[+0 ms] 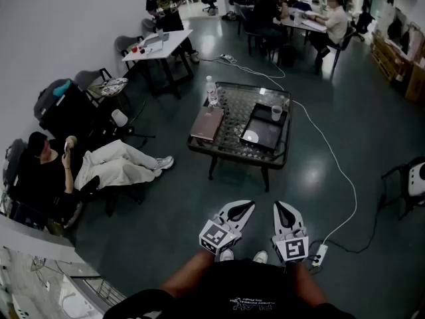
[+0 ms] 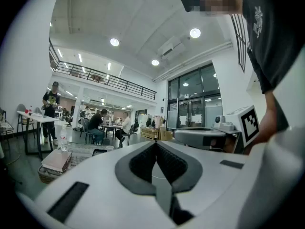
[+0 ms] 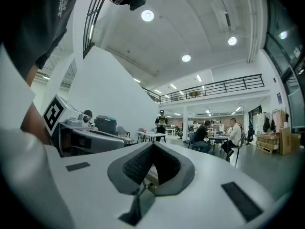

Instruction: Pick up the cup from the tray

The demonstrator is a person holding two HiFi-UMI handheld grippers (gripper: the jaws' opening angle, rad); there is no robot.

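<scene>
Head view: the cup (image 1: 277, 112) stands in the tray (image 1: 269, 133) on the table (image 1: 236, 105), well ahead of the left gripper (image 1: 242, 209) and right gripper (image 1: 284, 209), slightly right. Left gripper view: jaws pressed together. Right gripper view: jaws meet at their tips.

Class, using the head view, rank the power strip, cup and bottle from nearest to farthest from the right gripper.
1. Power strip, on the floor beside the right gripper.
2. Cup, in the tray's far corner.
3. Bottle, at the table's far left corner.
</scene>
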